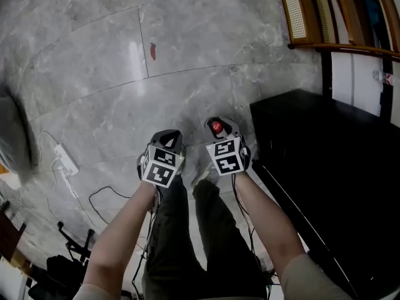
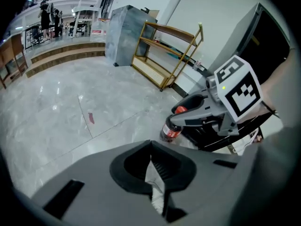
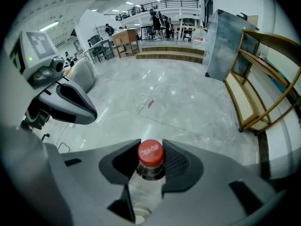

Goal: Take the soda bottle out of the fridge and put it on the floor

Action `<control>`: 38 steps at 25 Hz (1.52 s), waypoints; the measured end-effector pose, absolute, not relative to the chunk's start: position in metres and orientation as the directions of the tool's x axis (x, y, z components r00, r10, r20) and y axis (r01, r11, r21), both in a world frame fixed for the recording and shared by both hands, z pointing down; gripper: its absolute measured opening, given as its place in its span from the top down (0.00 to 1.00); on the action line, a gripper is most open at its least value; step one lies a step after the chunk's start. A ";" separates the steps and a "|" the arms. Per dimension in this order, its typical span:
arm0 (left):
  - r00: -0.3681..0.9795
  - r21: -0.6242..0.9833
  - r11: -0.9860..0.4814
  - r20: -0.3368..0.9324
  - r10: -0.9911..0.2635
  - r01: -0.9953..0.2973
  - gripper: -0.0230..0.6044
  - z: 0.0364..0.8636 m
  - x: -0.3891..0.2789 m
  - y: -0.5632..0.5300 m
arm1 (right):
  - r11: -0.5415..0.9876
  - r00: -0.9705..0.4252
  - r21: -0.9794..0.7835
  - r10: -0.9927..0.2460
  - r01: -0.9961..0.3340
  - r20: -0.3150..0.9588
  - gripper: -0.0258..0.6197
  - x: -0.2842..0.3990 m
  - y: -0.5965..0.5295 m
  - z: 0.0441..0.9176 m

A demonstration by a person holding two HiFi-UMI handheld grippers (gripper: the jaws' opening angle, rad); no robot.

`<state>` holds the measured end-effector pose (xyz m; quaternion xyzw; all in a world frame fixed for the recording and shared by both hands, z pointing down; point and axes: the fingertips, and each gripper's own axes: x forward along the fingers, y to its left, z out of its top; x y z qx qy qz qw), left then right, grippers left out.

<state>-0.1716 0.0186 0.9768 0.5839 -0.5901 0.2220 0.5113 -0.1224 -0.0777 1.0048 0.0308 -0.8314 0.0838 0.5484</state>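
The soda bottle (image 3: 150, 153), with a red cap and dark drink, stands upright in my right gripper (image 3: 150, 163), which is shut on its neck just below the cap. In the head view the cap (image 1: 216, 127) shows between that gripper's (image 1: 217, 122) jaws, above the grey marble floor. From the left gripper view the bottle (image 2: 171, 129) hangs low by the floor, its base hidden. My left gripper (image 2: 151, 161) is shut on nothing and sits beside the right one (image 2: 189, 108), to its left (image 1: 167, 136). The black fridge (image 1: 325, 167) stands just to the right.
A wooden rack (image 1: 331, 17) stands behind the fridge at the far right. A white power strip (image 1: 65, 158) and cables lie on the floor at the left, by a grey cushion (image 1: 12, 136). The person's legs (image 1: 187, 230) are below the grippers.
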 end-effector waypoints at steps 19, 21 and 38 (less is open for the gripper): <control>0.217 0.433 0.432 0.859 -0.464 -0.791 0.95 1.132 -0.157 0.023 | 0.992 -0.323 -0.082 0.048 -0.095 0.945 0.77 -0.110 -0.061 1.181; 0.218 0.408 0.389 0.868 -0.447 -0.826 0.95 1.135 -0.153 0.026 | 0.990 -0.327 -0.102 0.066 -0.093 0.943 0.77 -0.105 -0.060 1.193; 0.244 0.383 0.299 0.877 -0.413 -0.874 0.95 1.142 -0.136 0.032 | 0.987 -0.303 -0.121 0.084 -0.103 0.949 0.74 -0.063 -0.047 1.206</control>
